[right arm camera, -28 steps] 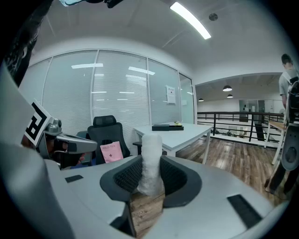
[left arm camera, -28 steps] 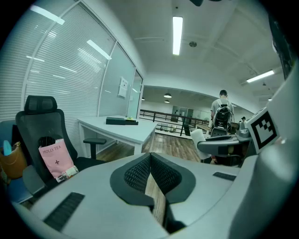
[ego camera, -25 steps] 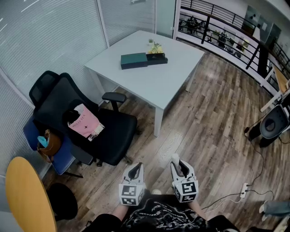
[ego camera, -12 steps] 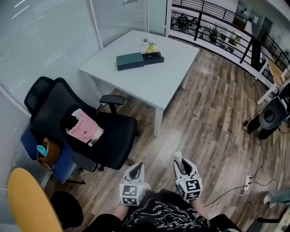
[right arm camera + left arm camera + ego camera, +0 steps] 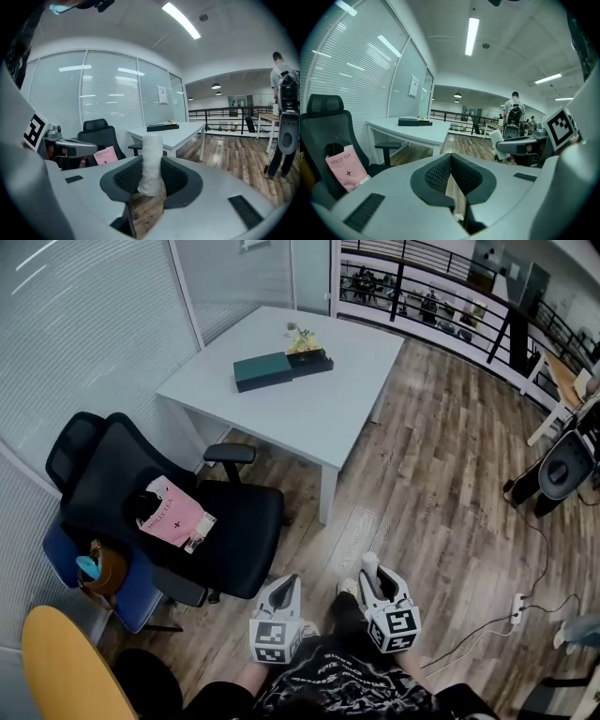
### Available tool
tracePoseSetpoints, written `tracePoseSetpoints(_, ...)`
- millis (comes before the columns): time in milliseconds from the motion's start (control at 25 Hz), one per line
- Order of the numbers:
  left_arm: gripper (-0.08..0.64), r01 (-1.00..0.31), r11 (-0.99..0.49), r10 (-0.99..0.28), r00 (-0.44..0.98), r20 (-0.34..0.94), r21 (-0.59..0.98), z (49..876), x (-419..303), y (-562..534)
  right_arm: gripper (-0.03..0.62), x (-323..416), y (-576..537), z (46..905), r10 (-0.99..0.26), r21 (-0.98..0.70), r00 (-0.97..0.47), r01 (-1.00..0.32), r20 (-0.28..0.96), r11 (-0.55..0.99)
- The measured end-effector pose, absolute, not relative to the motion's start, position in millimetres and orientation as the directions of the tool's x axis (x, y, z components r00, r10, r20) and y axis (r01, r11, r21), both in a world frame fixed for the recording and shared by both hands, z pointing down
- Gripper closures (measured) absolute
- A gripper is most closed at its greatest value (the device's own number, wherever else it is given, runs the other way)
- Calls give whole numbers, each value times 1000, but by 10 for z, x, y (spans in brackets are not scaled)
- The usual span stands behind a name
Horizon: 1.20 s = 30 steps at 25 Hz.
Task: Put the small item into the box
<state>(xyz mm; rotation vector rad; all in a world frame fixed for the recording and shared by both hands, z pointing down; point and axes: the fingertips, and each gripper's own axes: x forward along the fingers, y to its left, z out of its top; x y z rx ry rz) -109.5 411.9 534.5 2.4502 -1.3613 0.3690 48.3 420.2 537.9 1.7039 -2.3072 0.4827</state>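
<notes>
Both claws tilt slightly down: left claw (image 5: pixel 285 583) closed, right claw (image 5: pixel 368 565) clamping small white item (image 5: pixel 151 159).

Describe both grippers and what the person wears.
The left gripper and right gripper look alike. Each has a light grey plastic body and carries a white cube with black square markers. Their pads are black, curved and ribbed. No cables show. The person wears a black top with a white pattern.
</notes>
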Motion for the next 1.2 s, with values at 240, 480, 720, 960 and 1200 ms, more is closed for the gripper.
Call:
tracePoseSetpoints(240,541,-869,-472,-779,490,391,147,5443,-1101,3886,459,456,3761,5375,-874,-135,-333,-943,353,305)
tracePoseSetpoints(480,541,-900,-415,-807,430,405,129,5437,-1022,3422,459,583,3183,5431,-845,-133,-380,-925,375,357)
tracePoseSetpoints(720,541,-918,-372,-828,395,399,137,5427,-733,2834,459,869,2542,5465,-824,-101,-415,-907,385,409)
tracePoseSetpoints(960,541,-927,-354,-841,373,393,122,5403,-338,2339,459,1227,1995,5440,-814,-92,-444,-891,373,444)
tracePoseSetpoints(1200,541,-940,-319,-855,340,392,119,5409,-48,1958,459,1535,1594,5436,-806,-94,-468,-879,363,468)
